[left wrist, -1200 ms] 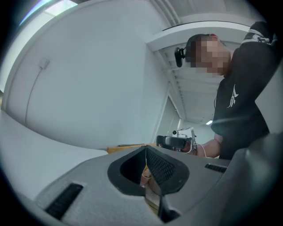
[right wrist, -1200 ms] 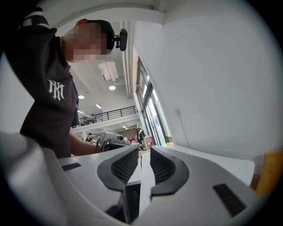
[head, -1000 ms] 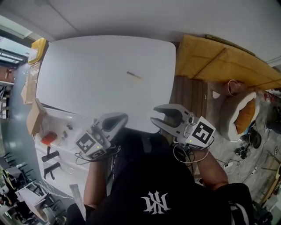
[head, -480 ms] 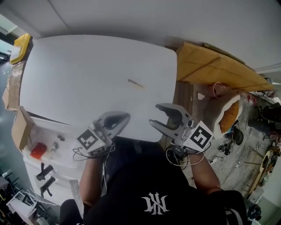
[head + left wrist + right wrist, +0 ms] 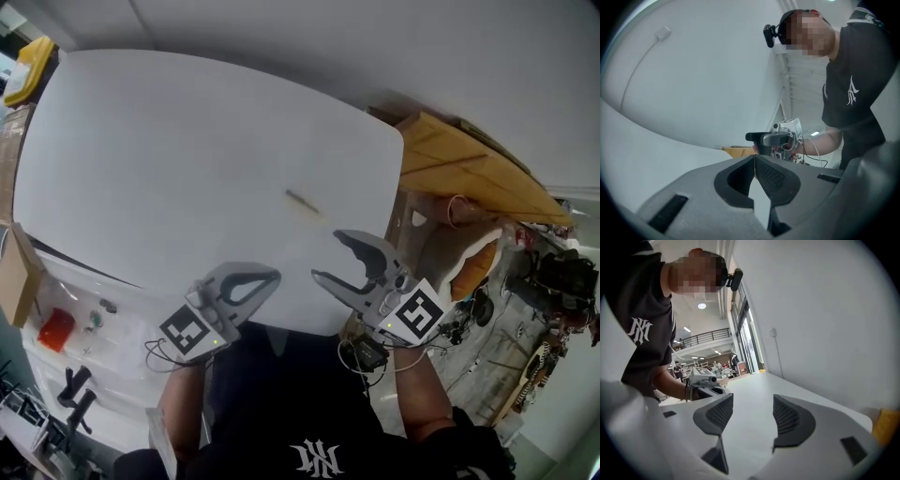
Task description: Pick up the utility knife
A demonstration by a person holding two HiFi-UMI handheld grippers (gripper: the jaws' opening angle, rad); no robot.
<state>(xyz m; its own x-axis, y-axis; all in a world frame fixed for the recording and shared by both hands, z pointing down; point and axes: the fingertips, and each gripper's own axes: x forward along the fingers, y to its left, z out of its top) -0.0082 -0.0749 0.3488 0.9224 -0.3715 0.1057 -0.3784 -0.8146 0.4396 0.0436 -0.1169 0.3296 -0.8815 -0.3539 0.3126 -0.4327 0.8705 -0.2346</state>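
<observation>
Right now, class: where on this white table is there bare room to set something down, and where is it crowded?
The table is bare everywhere except the utility knife near its right side: widest left of it. Crowded: cardboard beyond the right edge.

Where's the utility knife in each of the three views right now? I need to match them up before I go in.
Head view: the slim yellowish utility knife lies slanted on the white round-cornered table, right of its middle.
Left gripper view: not in it.
Right gripper view: not in it; only bare table top shows ahead.
Shared landmark: that white table, which shows in all three views.
</observation>
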